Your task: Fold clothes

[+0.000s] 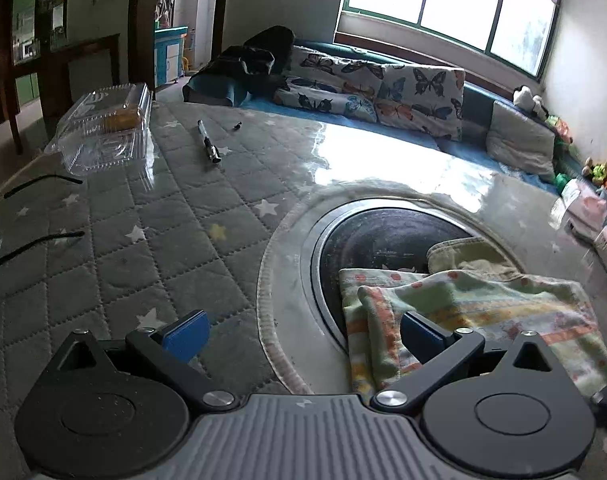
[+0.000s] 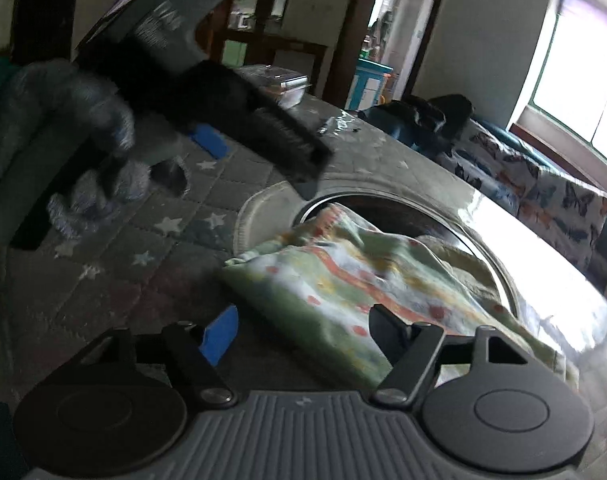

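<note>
Both grippers sit nearest the lenses, each with jaws spread wide and nothing between them. Left gripper (image 1: 301, 336) hovers at the near left edge of the patterned cloth (image 1: 463, 312); its right finger overlaps a raised fold of the fabric, though I cannot tell if it touches. Right gripper (image 2: 303, 336) hangs over the cloth's near end (image 2: 363, 276), and in that view the left one (image 2: 259, 144) shows blurred above the table with a gloved hand (image 2: 63, 120) behind it.

The garment, pale green with orange stripes and dots, lies bunched on the table, partly over a dark round inset (image 1: 383, 240) with a metal rim. Judging by the rumpled layers and uneven edges, folding seems barely begun or mid-way: it looks to need flattening and at least one clean fold.

Around it on the star-quilted table cover (image 1: 163, 220): a clear plastic clamshell box (image 1: 107, 128), a pen (image 1: 207, 142) and its small cap (image 1: 237, 125), all well apart from the cloth. Nothing lies in the way; the sunken ring under the cloth may hinder smoothing.
</note>
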`<state>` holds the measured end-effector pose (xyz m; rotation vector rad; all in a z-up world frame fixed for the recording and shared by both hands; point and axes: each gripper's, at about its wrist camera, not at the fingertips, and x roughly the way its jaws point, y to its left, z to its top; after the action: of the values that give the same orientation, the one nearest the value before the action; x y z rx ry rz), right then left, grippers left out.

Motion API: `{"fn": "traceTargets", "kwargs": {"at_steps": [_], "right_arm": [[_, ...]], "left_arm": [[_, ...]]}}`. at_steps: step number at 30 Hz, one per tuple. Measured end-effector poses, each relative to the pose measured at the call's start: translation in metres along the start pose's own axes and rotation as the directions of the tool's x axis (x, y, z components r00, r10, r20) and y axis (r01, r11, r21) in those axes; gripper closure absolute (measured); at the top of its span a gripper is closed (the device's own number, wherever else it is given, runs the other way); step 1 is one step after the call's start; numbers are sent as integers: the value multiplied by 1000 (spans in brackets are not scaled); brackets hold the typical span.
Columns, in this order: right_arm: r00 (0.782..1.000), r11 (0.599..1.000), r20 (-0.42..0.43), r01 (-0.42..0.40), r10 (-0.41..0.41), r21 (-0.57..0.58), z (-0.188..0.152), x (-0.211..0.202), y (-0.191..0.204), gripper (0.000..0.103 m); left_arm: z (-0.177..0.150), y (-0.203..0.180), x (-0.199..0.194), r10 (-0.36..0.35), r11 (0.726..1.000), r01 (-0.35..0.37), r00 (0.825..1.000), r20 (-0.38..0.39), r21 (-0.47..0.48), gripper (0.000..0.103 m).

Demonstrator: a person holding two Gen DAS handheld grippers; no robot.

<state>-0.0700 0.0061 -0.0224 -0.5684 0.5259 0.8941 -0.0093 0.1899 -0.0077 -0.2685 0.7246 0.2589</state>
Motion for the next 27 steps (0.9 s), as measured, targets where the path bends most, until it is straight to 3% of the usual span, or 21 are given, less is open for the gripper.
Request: {"fn": "traceTargets", "kwargs": {"at_steps": [7, 14, 21, 27], "right_arm": [[999, 996, -5, 44, -44, -82, 9, 4, 23, 39], [999, 995, -36, -11, 8, -98, 19, 25, 23, 58], [998, 997, -35, -58, 57, -50, 17, 34, 14, 72], [993, 991, 0, -114, 114, 67, 20, 27, -4, 84]], "left_arm": [[-6, 10, -3, -59, 998, 59, 998, -4, -36, 0], [1, 23, 6, -97, 990, 91, 994, -46, -108, 0], [2, 24, 19, -158, 975, 140, 983, -98, -171, 0], [3, 21, 25, -184, 963, 155, 976, -118, -220, 0]]}}
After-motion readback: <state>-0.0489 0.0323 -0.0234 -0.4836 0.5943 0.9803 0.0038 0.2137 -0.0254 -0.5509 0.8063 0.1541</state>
